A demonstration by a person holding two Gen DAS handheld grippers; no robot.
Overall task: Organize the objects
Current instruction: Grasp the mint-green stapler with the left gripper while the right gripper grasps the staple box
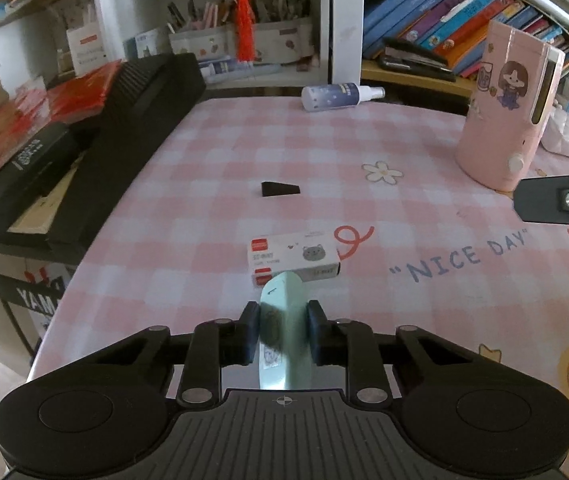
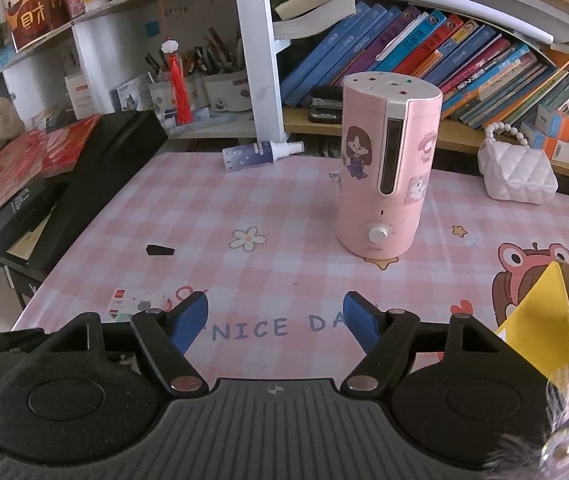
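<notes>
The left gripper is clamped on a mint-green object, smooth and matte with a rounded tip, its 2 dark pads pressing its flanks at the lower centre of the left wrist view. Touching or just past that tip lies a small white carton, a flat rectangular cardboard box with red end panels and a grey cat print. Farther up the frame sits a small black wedge, flat and sharp-cornered, with bare cloth all round it. The tablecloth is a glossy pink-and-white check printed with a daisy and "NICE DAY"; its left edge runs diagonally beside a ribbed black case. At the far edge a cylindrical spray bottle lies on its side. In the right wrist view the right gripper stands open with nothing between its 2 blue pads, over the lettering at lower centre. A tall pink plastic cylinder with stickers, a white cap and a round knob stands upright at centre right; a quilted white bag rests at the right, and a yellow card corner juts in at the lower right. Open cloth lies between the gripper and the cylinder.
</notes>
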